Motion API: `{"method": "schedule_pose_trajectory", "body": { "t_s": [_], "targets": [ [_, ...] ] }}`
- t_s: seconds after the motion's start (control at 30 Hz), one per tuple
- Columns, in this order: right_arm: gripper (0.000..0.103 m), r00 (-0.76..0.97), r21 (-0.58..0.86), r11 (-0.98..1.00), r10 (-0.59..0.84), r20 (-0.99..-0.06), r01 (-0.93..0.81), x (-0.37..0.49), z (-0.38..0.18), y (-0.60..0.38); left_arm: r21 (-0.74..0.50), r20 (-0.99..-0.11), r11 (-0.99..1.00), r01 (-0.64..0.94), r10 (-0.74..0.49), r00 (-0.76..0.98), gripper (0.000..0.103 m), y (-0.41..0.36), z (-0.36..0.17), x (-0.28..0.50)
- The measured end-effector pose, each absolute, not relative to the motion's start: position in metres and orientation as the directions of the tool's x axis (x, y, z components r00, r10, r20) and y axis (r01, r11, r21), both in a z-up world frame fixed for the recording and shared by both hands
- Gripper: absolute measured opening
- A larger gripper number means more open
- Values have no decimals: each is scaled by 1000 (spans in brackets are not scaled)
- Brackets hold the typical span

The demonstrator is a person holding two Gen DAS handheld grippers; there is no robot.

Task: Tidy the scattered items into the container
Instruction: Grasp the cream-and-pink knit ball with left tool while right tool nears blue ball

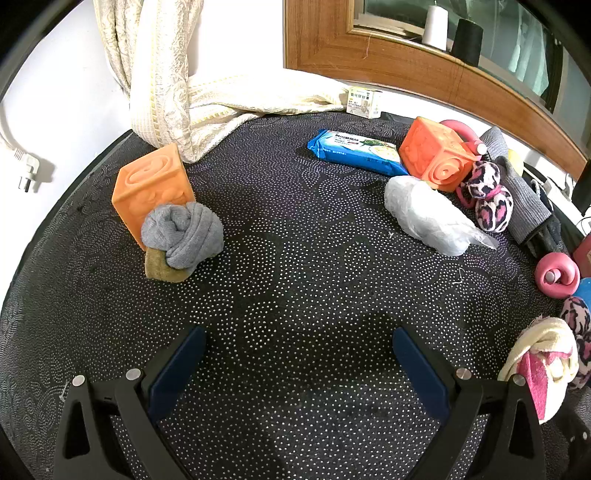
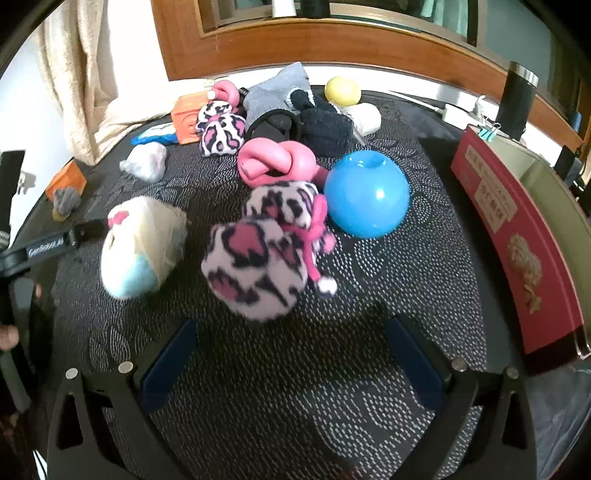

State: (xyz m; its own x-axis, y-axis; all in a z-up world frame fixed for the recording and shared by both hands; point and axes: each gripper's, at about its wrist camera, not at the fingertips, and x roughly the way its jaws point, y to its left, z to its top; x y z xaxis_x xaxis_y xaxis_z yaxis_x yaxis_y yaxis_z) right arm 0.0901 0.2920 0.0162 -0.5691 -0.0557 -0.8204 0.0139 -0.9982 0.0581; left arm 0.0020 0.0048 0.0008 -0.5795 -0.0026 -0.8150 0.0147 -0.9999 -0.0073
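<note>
Right gripper [image 2: 290,354], jaws apart, empty; fuzzy leopard-print sock ball [image 2: 258,269] at twelve o'clock; glossy blue ball [image 2: 367,194] beyond; red box [image 2: 517,240] at two o'clock, contents hidden, possibly empty; left gripper [image 1: 299,365] likewise spread.

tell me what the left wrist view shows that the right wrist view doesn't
Only the left wrist view shows the small white medicine box by the curtain, the wall plug, and the thread spools on the sill. Only the right wrist view shows the red container, yellow ball, black socks and black tumbler. Both show the grey sock ball against an orange block, the blue wipes pack, the leopard-print pom-poms, and an open, empty hand-held gripper: left, right.
</note>
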Motion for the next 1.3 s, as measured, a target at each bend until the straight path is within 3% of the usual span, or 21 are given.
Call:
{"method": "schedule_pose_trajectory", "body": {
  "t_s": [0.23, 0.63, 0.9, 1.3],
  "targets": [
    [103, -614, 186, -983, -145, -776, -3, 118, 21, 312, -30, -811, -1000, -3, 26, -585, 103, 12, 2, 3],
    [103, -646, 294, -955, -199, -737, -40, 122, 33, 326, -140, -737, -968, -207, 241, -631, 103, 71, 31, 56],
    [103, -657, 328, -943, -206, -725, -65, 127, 26, 331, -133, -697, -951, -281, 291, -656, 103, 94, 49, 60],
    [103, -668, 357, -933, -232, -707, -54, 123, 30, 350, -96, -702, -941, -324, 295, -648, 103, 122, 46, 64]
  ]
}}
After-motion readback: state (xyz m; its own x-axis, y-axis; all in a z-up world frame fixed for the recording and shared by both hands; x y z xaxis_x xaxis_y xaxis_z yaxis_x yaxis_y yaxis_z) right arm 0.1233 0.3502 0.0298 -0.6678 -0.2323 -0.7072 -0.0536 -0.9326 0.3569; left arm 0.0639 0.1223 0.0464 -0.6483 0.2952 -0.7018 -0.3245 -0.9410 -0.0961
